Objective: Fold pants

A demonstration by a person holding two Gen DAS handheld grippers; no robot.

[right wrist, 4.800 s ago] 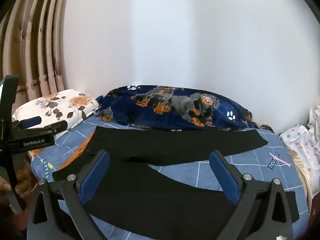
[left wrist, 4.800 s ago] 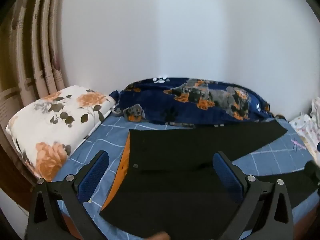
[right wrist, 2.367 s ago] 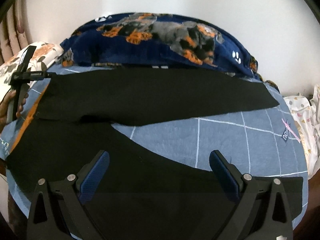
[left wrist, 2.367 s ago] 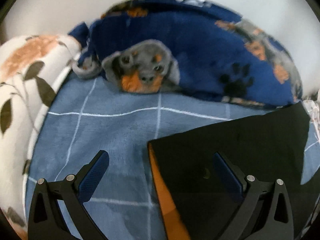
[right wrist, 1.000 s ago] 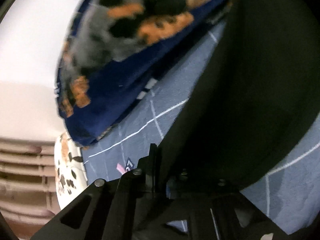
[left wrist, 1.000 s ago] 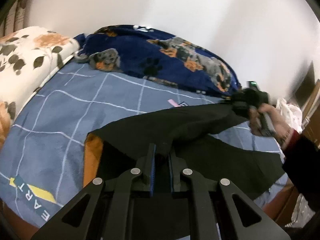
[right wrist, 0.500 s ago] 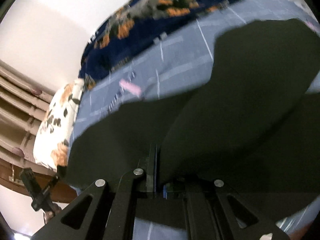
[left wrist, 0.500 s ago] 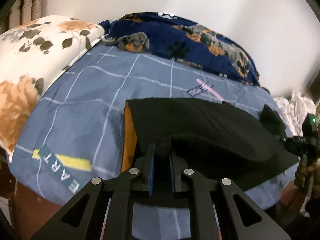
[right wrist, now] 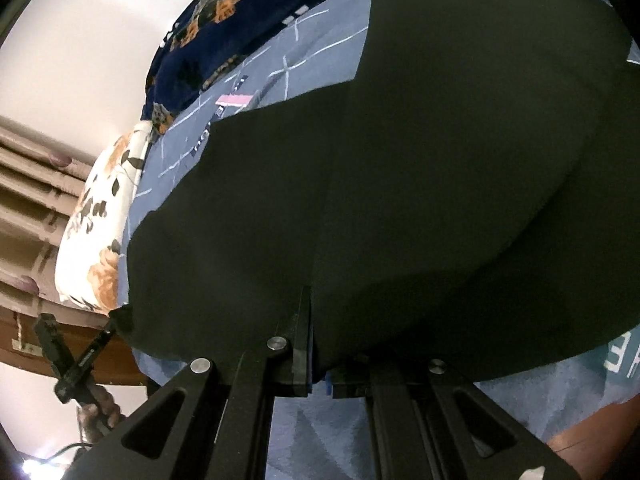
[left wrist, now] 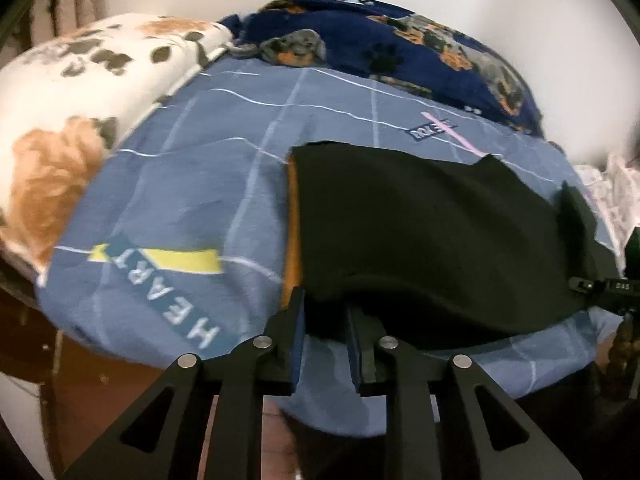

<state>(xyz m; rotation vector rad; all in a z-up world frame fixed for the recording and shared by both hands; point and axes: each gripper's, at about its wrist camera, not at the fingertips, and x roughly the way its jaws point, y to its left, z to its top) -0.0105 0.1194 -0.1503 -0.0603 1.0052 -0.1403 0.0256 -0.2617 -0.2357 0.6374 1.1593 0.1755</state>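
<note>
The black pants lie folded lengthwise on the blue checked bed sheet, one leg over the other, with the orange waistband lining showing at the left end. My left gripper is shut on the near edge of the pants at the waist end. My right gripper is shut on the pants at the leg end; it also shows at the right edge of the left wrist view. My left gripper shows at the lower left of the right wrist view.
A white pillow with orange flowers lies at the head of the bed. A dark blue blanket with dog prints is bunched along the white wall. The wooden bed frame runs below the sheet's near edge. Light printed cloth lies at the right.
Both grippers have pulled the far pant leg toward the near edge of the bed, laying it over the near leg. Both stayed shut on the fabric and sank lower.
</note>
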